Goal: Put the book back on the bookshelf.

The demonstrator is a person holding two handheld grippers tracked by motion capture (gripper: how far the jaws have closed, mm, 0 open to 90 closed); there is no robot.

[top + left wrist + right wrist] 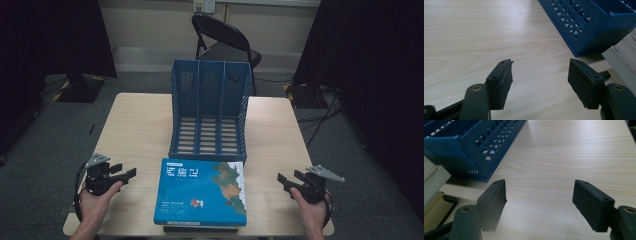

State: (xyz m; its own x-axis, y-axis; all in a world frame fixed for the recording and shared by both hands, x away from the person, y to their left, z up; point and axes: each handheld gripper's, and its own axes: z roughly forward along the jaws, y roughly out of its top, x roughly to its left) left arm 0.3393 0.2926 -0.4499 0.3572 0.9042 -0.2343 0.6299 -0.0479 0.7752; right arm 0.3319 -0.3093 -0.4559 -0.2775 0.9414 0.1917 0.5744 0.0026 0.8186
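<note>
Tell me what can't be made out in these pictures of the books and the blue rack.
- Lower books: high view, covered by the top blue book; how many is unclear.
- Cover lettering: high view, too small to read.
- Book stack: left gripper view, cut by the right edge.
- Blue file rack: right gripper view, cut by the top edge.

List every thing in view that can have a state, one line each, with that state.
left hand-held gripper: open, nothing between its jaws, beside the books.
right hand-held gripper: open, holding nothing.
blue file rack: upright on the table, all three compartments empty.
blue book: closed, lying flat, cover up, topmost of a stack.
folding chair: unfolded, unoccupied, behind the table.
</note>
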